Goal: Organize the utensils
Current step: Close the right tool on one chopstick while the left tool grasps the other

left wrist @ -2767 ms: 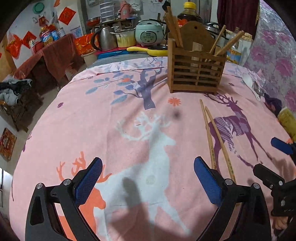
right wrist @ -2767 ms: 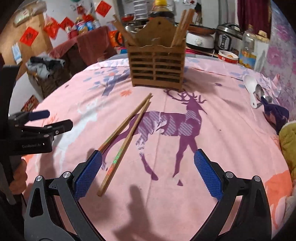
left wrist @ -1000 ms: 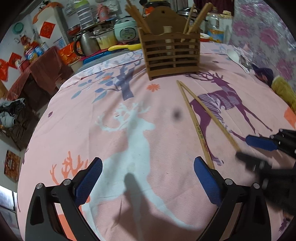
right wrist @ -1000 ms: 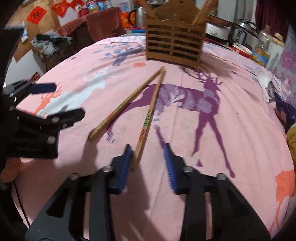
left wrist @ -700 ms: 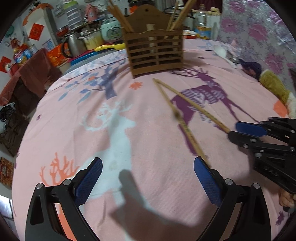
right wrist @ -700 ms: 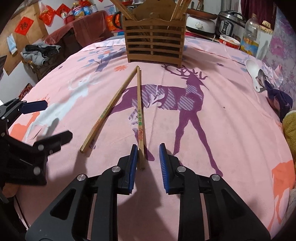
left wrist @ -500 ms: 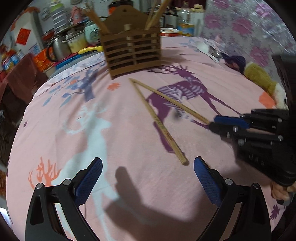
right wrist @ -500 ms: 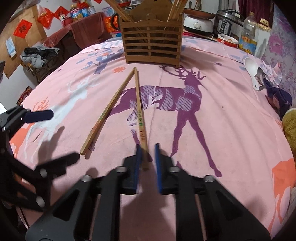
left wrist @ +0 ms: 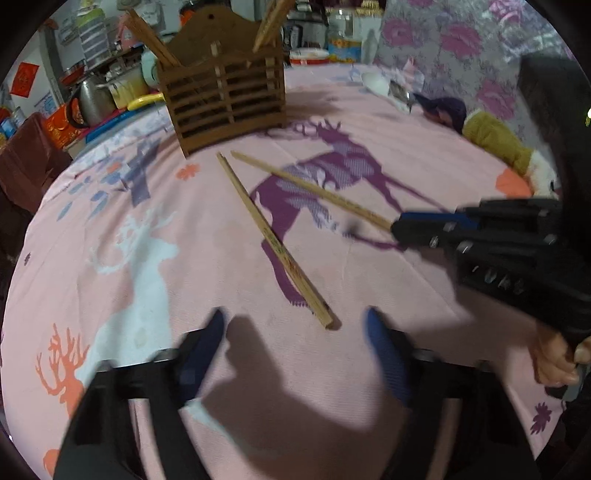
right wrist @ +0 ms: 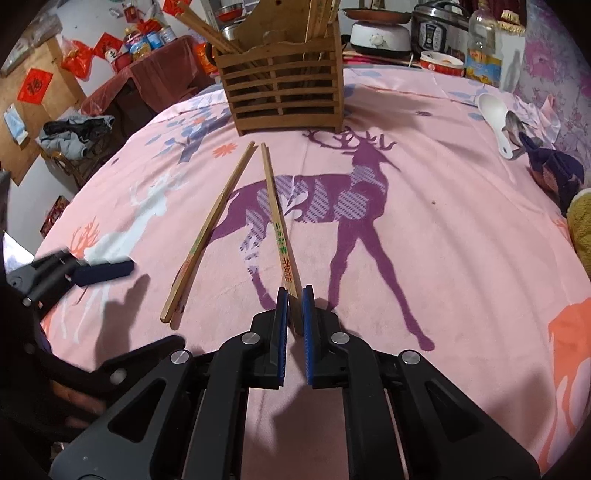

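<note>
A lived-in home kitchen and dining corner. A round table under a pink deer-print cloth [right wrist: 443, 229] fills the space ahead of the right gripper; beyond it stand a rice cooker [right wrist: 380, 35], an oil bottle [right wrist: 484, 48] and a kettle [left wrist: 92, 99]. Red paper decorations [right wrist: 35, 86] hang far left.

Two chopsticks lie on the tablecloth [right wrist: 443, 229] in front of the wooden holder [right wrist: 284, 92], close together at the far ends and apart at the near ends. The left chopstick [right wrist: 207, 232] lies free, and the right chopstick [right wrist: 279, 225] has its near end between the pads of the right gripper [right wrist: 294, 314]. More chopsticks stand in the holder. The left gripper [left wrist: 295, 332] is just before the near end of the left chopstick. A spoon [right wrist: 495, 114] lies far right, and pots stand behind the holder.
</note>
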Available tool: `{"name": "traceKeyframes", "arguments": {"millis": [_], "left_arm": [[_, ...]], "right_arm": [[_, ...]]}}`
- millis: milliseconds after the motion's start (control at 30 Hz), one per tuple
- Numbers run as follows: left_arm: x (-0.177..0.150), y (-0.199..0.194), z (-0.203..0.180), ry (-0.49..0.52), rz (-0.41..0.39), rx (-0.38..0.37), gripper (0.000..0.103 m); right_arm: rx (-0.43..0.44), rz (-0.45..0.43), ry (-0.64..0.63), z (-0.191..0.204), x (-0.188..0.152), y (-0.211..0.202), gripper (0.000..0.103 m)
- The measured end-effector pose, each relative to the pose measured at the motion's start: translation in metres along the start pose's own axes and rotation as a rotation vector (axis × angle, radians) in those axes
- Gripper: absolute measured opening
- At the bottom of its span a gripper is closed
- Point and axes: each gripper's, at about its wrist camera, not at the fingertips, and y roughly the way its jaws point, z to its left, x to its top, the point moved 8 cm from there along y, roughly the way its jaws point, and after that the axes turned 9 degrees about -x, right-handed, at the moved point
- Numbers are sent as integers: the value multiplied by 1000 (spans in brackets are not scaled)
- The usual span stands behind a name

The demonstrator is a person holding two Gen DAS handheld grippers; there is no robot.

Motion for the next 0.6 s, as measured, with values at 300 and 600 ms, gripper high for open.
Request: {"name": "traceKeyframes", "arguments": {"millis": [300,600], "left_arm": [[3,-7,24,-107,-27,-13,15],[3,-6,28,-106,-28,27,16]], "right_arm": [[7,25,-18,5,-3,4,13],[4,28,-25,6,-5,5,13]]}}
